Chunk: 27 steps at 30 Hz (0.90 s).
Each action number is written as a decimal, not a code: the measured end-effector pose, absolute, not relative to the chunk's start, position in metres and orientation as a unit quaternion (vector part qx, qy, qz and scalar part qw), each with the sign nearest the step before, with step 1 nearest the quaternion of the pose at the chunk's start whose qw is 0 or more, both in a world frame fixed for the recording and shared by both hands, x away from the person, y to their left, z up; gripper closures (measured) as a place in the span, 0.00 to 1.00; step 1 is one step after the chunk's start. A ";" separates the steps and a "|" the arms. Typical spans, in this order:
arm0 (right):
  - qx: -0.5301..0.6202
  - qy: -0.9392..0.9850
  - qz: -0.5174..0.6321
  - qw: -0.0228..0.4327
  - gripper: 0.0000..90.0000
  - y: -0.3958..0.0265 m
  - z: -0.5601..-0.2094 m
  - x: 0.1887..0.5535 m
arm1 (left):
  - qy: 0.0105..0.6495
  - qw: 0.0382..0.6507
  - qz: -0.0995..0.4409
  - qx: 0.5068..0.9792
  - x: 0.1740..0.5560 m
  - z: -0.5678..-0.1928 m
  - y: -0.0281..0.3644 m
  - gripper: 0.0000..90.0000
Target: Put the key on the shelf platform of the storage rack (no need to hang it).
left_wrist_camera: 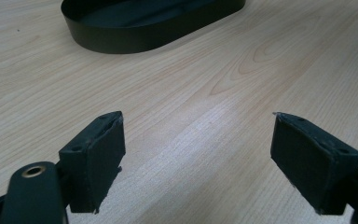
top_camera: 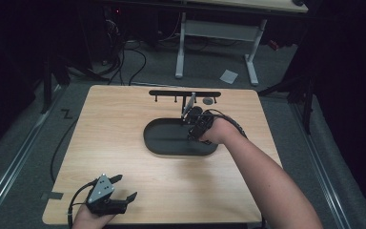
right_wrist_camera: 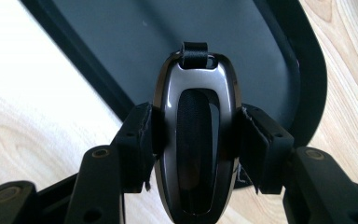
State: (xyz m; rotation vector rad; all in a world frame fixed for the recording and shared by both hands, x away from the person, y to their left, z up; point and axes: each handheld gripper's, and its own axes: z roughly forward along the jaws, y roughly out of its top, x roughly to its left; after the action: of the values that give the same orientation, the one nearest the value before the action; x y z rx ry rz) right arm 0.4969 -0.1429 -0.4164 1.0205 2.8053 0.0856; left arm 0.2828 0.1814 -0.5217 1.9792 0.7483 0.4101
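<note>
High view, left to right, using the black oval tray [top_camera: 171, 143] as the anchor: the left gripper [top_camera: 124, 187] sits well off the tray's near-left side, low over the wooden bench [top_camera: 124, 119], fingers [left_wrist_camera: 95, 158] spread wide with just bare wood between them. The right gripper [top_camera: 193, 118] is over the tray's far-right end, fingers [right_wrist_camera: 137, 140] clenched on a glossy black key fob [right_wrist_camera: 196, 140]. Beyond the tray's far edge there's a black hook rack [top_camera: 185, 93] and a small dark disc [top_camera: 208, 100].
</note>
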 end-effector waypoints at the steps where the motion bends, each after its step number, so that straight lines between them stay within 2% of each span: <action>1: 0.342 0.936 0.028 0.077 0.54 -0.141 -0.419 0.499 | 0.306 0.473 0.167 0.809 0.283 -0.522 0.182 0.20; 20: 0.339 0.934 0.052 0.097 0.54 -0.114 -0.430 0.518 | 0.304 0.472 0.162 0.811 0.283 -0.521 0.183 0.21; 27: 0.341 0.937 0.024 0.079 0.54 -0.124 -0.447 0.511 | 0.303 0.474 0.164 0.810 0.283 -0.522 0.182 0.21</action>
State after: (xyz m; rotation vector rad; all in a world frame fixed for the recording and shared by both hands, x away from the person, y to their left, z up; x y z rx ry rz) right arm 0.5110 -0.1237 -0.4470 1.0192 2.8031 0.0725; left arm 0.2828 0.1819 -0.5219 1.9817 0.7409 0.4017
